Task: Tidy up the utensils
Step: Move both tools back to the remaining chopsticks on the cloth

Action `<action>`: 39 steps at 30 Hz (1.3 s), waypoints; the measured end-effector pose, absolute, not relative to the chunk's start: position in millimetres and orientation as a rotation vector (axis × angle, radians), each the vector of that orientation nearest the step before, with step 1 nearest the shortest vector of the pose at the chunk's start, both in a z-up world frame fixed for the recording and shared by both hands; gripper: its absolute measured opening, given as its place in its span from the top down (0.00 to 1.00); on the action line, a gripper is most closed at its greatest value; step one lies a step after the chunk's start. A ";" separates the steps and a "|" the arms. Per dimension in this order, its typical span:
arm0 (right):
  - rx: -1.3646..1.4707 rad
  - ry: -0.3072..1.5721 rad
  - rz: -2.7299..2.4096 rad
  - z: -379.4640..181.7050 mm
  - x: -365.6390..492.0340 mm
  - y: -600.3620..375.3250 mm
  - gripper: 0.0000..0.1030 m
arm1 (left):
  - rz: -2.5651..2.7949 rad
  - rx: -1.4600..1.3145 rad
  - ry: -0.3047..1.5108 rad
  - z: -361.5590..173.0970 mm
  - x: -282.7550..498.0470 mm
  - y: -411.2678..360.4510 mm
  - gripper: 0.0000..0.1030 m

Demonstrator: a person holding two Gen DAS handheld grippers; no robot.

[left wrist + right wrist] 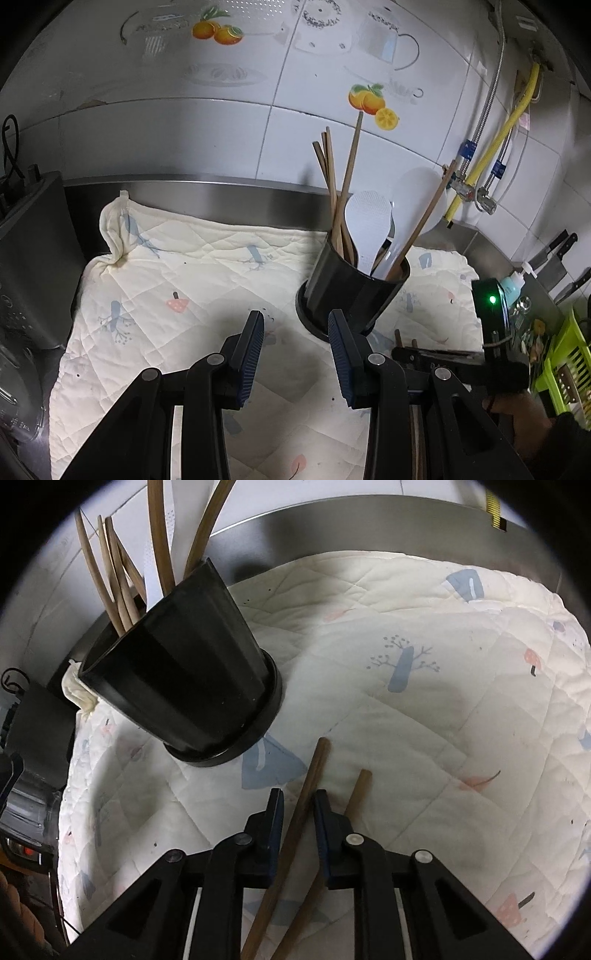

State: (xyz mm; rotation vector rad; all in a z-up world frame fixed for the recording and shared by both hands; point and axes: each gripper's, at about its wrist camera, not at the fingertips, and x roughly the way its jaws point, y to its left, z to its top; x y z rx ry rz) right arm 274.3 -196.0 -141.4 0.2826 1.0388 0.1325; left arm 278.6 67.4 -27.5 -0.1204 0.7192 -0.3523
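Note:
A black utensil holder point(351, 291) stands on a quilted cream cloth point(184, 280) and holds several wooden chopsticks point(349, 177) and two white rice paddles point(369, 221). My left gripper point(295, 350) is open and empty, just in front of the holder. In the right wrist view the holder point(184, 679) is at upper left. Two wooden chopsticks lie on the cloth point(424, 701). One chopstick point(303, 797) runs between the fingers of my right gripper point(298, 805), which is open around it. The other chopstick point(360, 786) lies just right of the right finger.
A dark appliance point(33, 258) stands at the cloth's left edge. A steel backsplash point(221, 195) and a tiled wall lie behind. Knives point(554, 254), a soap bottle point(513, 284) and a green basket point(569, 365) are at right. My right gripper's body point(491, 306) shows at right.

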 end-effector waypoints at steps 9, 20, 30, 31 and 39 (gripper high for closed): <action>0.236 1.018 0.147 -131.6 263.7 -192.3 0.87 | -0.393 -0.106 0.752 -35.9 275.4 47.9 0.62; 0.330 0.884 0.135 -88.2 222.5 -234.5 0.87 | -0.546 -0.088 0.829 -58.3 275.4 -10.9 0.62; 0.388 0.781 0.111 -59.0 183.3 -263.2 0.88 | -0.664 -0.088 0.938 -87.4 282.6 -67.9 0.62; 0.396 0.771 0.110 -56.6 179.9 -265.6 0.88 | -0.676 -0.087 0.948 -90.5 282.8 -72.9 0.62; 0.404 0.693 0.088 -32.5 148.5 -283.6 0.88 | -0.740 -0.048 0.993 -109.2 284.9 -117.8 0.62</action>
